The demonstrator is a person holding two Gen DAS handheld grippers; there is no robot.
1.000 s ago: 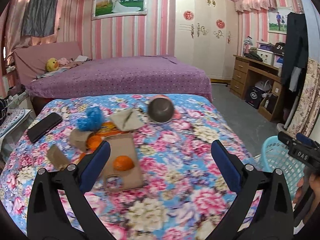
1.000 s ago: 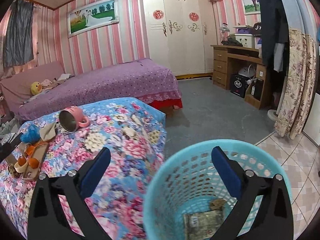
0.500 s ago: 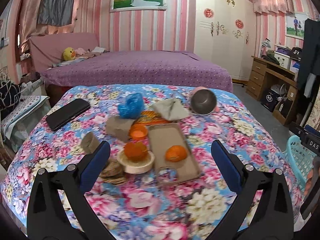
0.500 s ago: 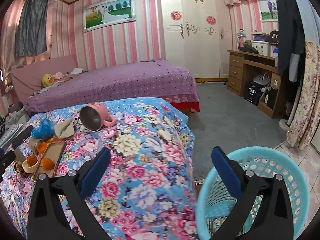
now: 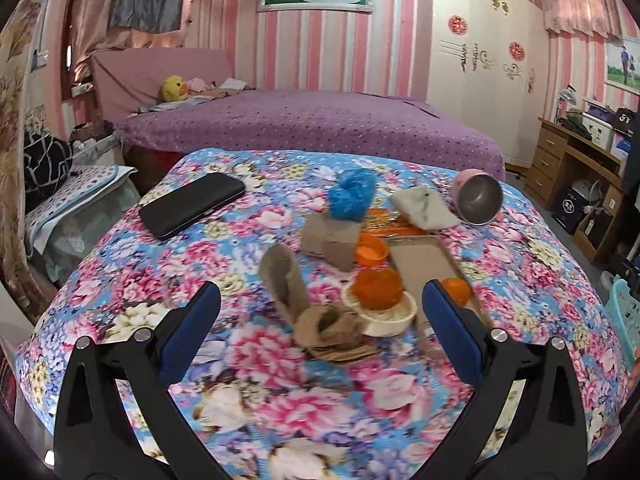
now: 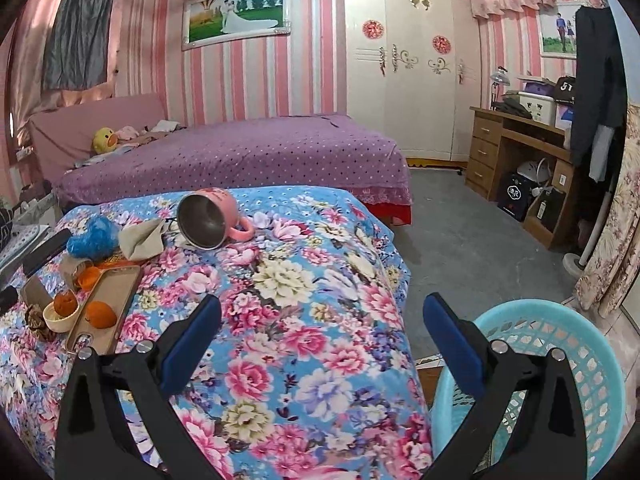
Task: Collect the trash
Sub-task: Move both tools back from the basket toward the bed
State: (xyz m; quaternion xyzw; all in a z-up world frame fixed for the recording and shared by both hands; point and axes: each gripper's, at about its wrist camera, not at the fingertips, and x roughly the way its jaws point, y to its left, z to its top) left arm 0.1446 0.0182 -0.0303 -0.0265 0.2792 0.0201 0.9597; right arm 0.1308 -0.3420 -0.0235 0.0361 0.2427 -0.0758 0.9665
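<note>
Left gripper (image 5: 320, 316) jaws spread wide, empty, hovering near crumpled brown paper (image 5: 328, 326) on floral-cloth table (image 5: 248, 360). Best to drop low, straddle the wad, avoid nudging the cream bowl (image 5: 384, 314) just beside. Right gripper (image 6: 322, 326) jaws also spread, empty, above table edge. Only right view shows blue basket (image 6: 576, 364) properly, beside table; left view catches just a sliver, but shows trash detail.

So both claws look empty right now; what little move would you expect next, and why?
Probably the left gripper eases forward and down onto the crumpled brown paper lying just ahead between its open fingers. Both grippers are open and empty, that scrap is the nearest trash on the flowered cloth, and the blue basket waits beside the right gripper.
</note>
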